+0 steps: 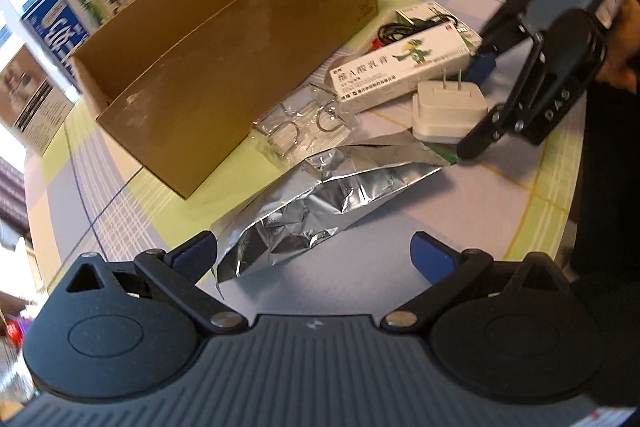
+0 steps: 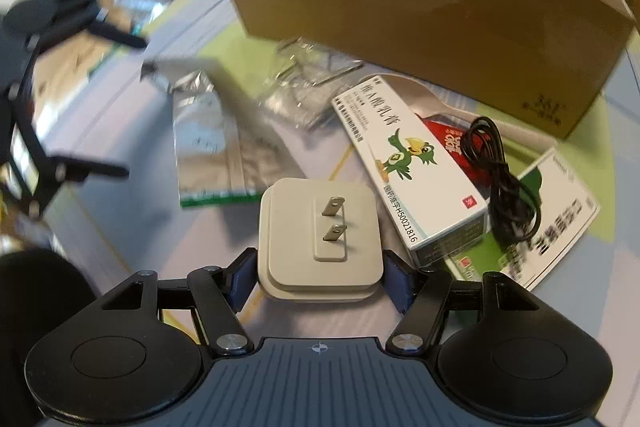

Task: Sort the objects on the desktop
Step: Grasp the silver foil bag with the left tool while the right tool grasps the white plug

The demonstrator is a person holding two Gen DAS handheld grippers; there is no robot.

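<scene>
A white plug adapter (image 2: 320, 239) with two metal prongs lies on the table, between the blue pads of my right gripper (image 2: 320, 277), which touch its sides. It also shows in the left wrist view (image 1: 450, 111) beside the right gripper (image 1: 486, 95). My left gripper (image 1: 314, 255) is open and empty, just before a crumpled silver foil bag (image 1: 316, 203). An open cardboard box (image 1: 224, 39) stands behind. A white ointment carton (image 2: 404, 163) with a green bird and a black cable (image 2: 504, 179) lie to the right.
A clear packet with metal rings (image 1: 300, 125) lies against the box front. A green and white leaflet (image 2: 548, 223) and a red packet (image 2: 444, 137) lie under the cable. Printed cartons (image 1: 84, 7) stand behind the box. The round table's edge (image 1: 560, 211) is near on the right.
</scene>
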